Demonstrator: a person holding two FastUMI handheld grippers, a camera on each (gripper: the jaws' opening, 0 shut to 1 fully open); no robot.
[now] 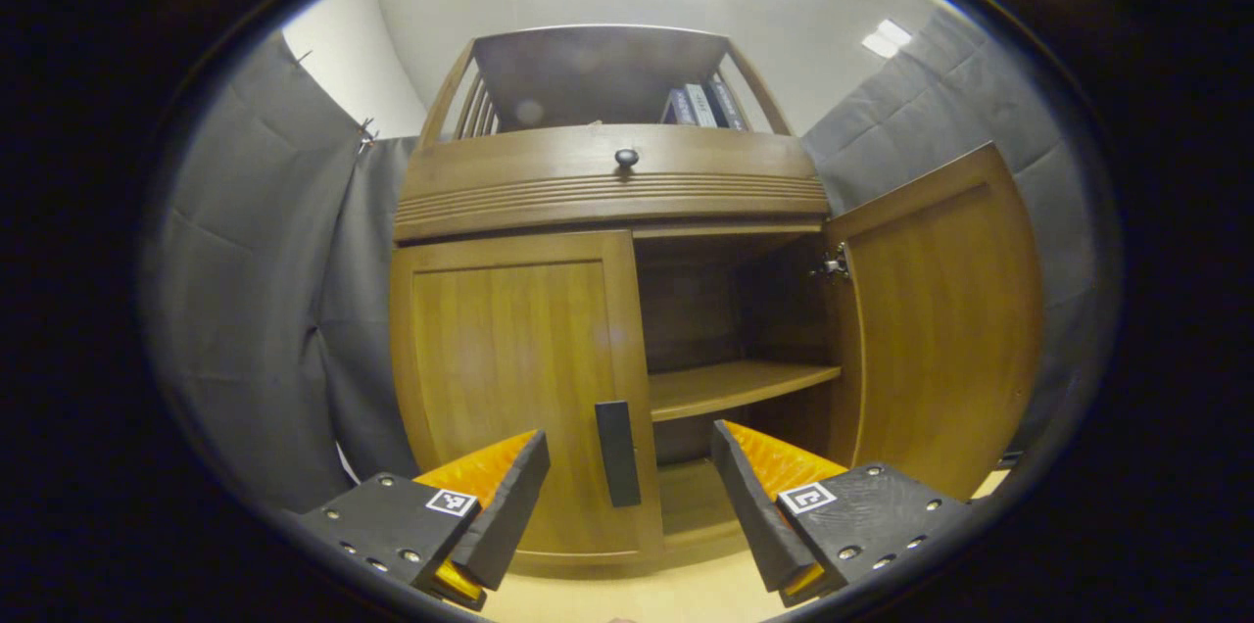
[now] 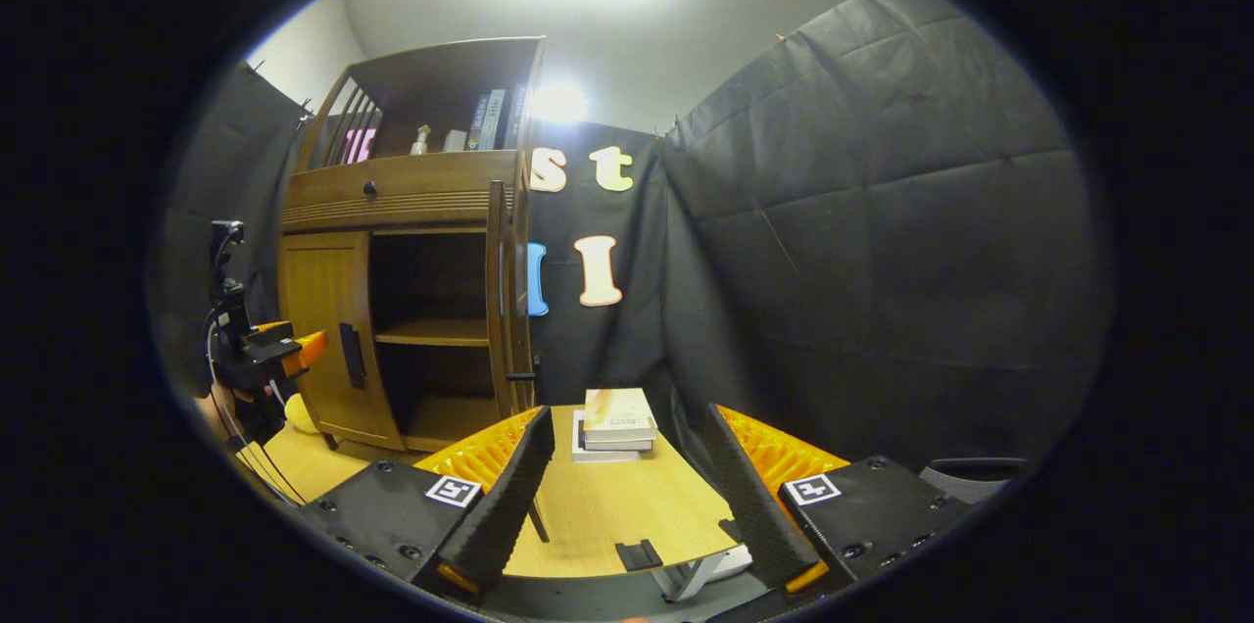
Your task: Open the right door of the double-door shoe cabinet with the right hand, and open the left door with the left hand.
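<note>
The left gripper [image 1: 629,496] is holding its fingers [image 1: 509,505] wide apart, the left door's handle [image 1: 617,453] sitting between them untouched. The left door [image 1: 509,378] is staying closed; the right door [image 1: 936,319] is standing swung open. The right gripper [image 2: 627,496] is gaping over the bench [image 2: 607,505], books [image 2: 615,422] lying beyond.

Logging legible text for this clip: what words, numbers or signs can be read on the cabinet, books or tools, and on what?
Book spines on the cabinet top shelf: too small to read.
Top cover of the book stack on the table: print blurred, unreadable.
Square tags on the tool bodies: coded patterns, no words.
Nothing else legible.
</note>
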